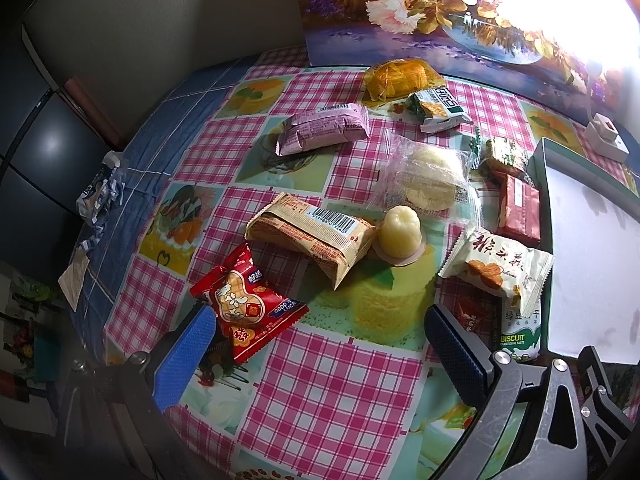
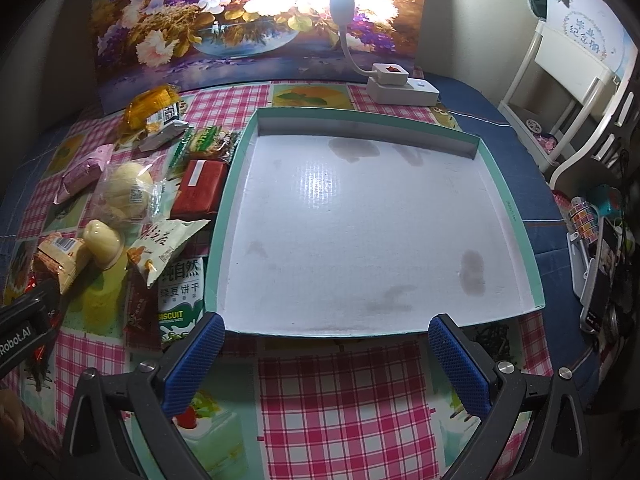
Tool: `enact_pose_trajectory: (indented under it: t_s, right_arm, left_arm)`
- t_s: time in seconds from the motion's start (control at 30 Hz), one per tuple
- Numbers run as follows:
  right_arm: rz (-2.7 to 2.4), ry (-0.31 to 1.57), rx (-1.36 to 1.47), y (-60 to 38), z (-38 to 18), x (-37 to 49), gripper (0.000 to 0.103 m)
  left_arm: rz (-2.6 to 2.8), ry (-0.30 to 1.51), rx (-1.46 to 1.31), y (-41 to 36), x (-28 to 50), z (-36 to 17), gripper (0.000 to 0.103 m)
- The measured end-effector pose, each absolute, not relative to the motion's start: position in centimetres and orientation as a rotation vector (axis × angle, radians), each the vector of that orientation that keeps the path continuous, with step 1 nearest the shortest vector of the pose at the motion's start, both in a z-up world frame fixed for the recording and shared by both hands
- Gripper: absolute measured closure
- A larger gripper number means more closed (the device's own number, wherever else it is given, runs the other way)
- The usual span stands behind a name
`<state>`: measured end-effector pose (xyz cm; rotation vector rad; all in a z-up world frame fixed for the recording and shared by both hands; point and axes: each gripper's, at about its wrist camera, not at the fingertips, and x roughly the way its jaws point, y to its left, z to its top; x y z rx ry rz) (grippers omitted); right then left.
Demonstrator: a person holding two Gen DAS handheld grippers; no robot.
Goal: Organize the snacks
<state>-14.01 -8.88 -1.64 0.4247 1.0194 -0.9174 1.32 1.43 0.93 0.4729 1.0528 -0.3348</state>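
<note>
Several snacks lie on the checked tablecloth. In the left wrist view I see a red peanut packet (image 1: pixel 248 312), a tan barcode packet (image 1: pixel 312 240), a yellow jelly cup (image 1: pixel 400 236), a pink packet (image 1: pixel 324 128) and a white biscuit packet (image 1: pixel 496 268). My left gripper (image 1: pixel 320 344) is open, its left finger beside the red packet. A shallow white box with a teal rim (image 2: pixel 516 208) holds nothing. My right gripper (image 2: pixel 326 354) is open, just in front of the box's near edge.
A flower painting (image 2: pixel 256 20) stands at the back. A white power strip with a lamp (image 2: pixel 400 84) sits behind the box. A white chair (image 2: pixel 568 92) and clutter (image 2: pixel 600 248) are at the right. Crumpled wrappers (image 1: pixel 100 192) lie at the left table edge.
</note>
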Motion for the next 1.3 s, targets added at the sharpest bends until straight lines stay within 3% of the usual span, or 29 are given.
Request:
enact_pose_trajectory:
  t_s: [0.5, 0.8, 1.3]
  right_arm:
    - [-0.705, 0.907, 0.52, -8.2, -1.3, -9.8, 0.0]
    - [-0.591, 0.901, 0.532, -7.8, -1.7, -7.6, 0.001]
    - [-0.447, 0.983, 0.574, -6.7, -3.5, -6.8, 0.031]
  left_arm:
    - [-0.12, 1.135, 0.101, 11.6, 8.1, 0.6, 0.0]
    - [-0.137, 1.195, 0.069, 12.2, 9.4, -1.5, 0.0]
    - [-0.192, 1.242, 0.149, 9.8, 9.8, -4.6, 0.0]
